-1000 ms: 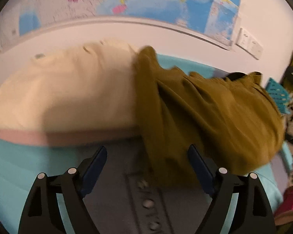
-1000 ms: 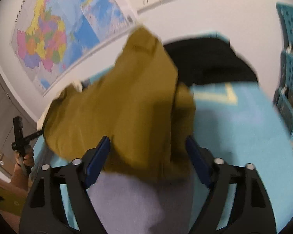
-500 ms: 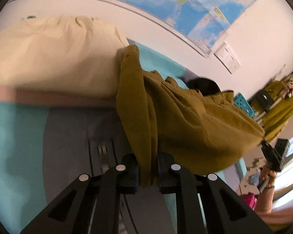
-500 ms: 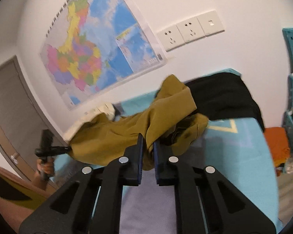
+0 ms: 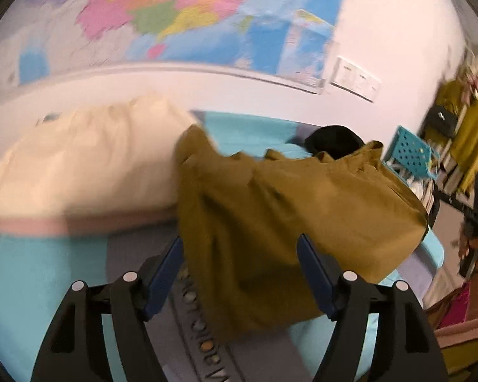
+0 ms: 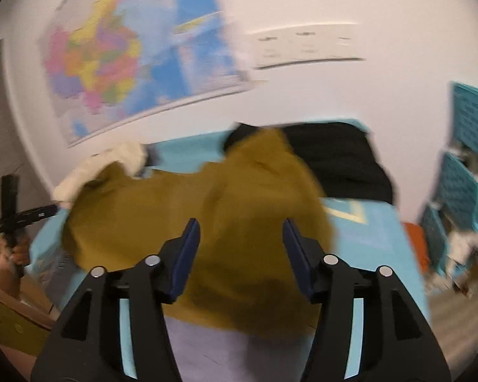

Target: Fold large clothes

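An olive-brown garment (image 5: 271, 216) lies loosely bunched on the bed; it also shows in the right wrist view (image 6: 207, 222). My left gripper (image 5: 239, 273) is open, its blue-padded jaws spread on either side of the near edge of the cloth. My right gripper (image 6: 239, 254) is open too, jaws spread above the cloth's near edge. Neither holds the garment. Both views are motion-blurred.
The bed has a turquoise and grey sheet (image 5: 41, 286). A cream pillow (image 5: 79, 165) lies at the left and a black garment (image 6: 337, 165) at the far end. Turquoise crates (image 6: 462, 172) stand at the right. A map (image 5: 175, 16) hangs on the wall.
Both grippers were shut on the olive garment, holding it up half a second ago; both have now opened and the garment has dropped onto the bed.
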The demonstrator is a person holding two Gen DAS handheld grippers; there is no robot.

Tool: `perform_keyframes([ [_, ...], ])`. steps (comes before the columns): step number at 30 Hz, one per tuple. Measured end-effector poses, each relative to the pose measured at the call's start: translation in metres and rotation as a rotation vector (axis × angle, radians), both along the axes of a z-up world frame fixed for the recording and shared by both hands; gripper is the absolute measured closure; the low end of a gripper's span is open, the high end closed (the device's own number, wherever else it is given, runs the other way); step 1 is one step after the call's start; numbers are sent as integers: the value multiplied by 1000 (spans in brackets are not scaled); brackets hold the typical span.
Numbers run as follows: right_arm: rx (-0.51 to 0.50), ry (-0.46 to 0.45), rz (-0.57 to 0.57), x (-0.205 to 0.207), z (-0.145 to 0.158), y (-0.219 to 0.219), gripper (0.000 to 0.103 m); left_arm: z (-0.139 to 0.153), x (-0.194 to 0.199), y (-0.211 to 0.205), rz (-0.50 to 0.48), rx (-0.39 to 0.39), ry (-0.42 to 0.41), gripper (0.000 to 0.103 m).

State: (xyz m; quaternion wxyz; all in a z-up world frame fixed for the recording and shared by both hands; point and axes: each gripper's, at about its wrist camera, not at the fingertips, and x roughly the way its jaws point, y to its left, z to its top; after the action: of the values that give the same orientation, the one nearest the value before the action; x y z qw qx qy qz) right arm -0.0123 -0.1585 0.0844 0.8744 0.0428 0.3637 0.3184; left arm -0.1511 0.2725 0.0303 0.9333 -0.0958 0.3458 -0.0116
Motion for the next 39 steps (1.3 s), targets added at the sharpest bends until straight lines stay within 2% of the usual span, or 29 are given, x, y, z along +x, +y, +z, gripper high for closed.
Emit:
perform_keyframes([
  [2,-41,9,66,10,-8,33,45,1,15,-13,-43,25,13,33],
  [4,-104,29,87,22,-21,62,42,-5,39,-31,-68,71,69,33],
  [6,-102,63,103,34,-33,76,42,-16,59,-42,-74,110,120,33],
  [10,-163,111,109,58,-60,102,41,-35,89,-43,-48,97,193,39],
  [12,-183,123,118,66,-68,111,40,-39,94,-41,-34,105,201,43],
  [15,-181,127,120,68,-71,112,45,-41,98,-35,-13,92,206,48],
  [18,-188,121,129,68,-72,115,56,-42,98,-35,-8,106,208,52],
  [20,-200,114,153,66,-74,119,77,-45,99,-38,-10,135,212,56],
  [21,-218,100,147,65,-74,121,82,-45,101,-40,-11,144,211,60],
  [23,-217,93,149,64,-73,122,97,-45,102,-42,-11,165,201,69],
  [24,-194,96,141,66,-71,120,100,-44,102,-43,-7,175,197,81],
  [25,-180,96,139,67,-70,119,101,-44,103,-43,1,189,194,89],
  [28,-127,65,120,67,-59,114,102,-42,107,-38,4,165,193,99],
  [31,-79,15,91,68,-42,108,102,-34,112,-38,5,165,170,101],
  [34,-31,-33,53,70,-28,101,102,-18,120,-43,6,204,113,101],
  [37,-53,-10,39,77,-41,103,102,-9,131,-46,21,247,67,101],
  [39,-117,26,38,81,-59,109,101,-14,143,-44,16,232,96,101],
])
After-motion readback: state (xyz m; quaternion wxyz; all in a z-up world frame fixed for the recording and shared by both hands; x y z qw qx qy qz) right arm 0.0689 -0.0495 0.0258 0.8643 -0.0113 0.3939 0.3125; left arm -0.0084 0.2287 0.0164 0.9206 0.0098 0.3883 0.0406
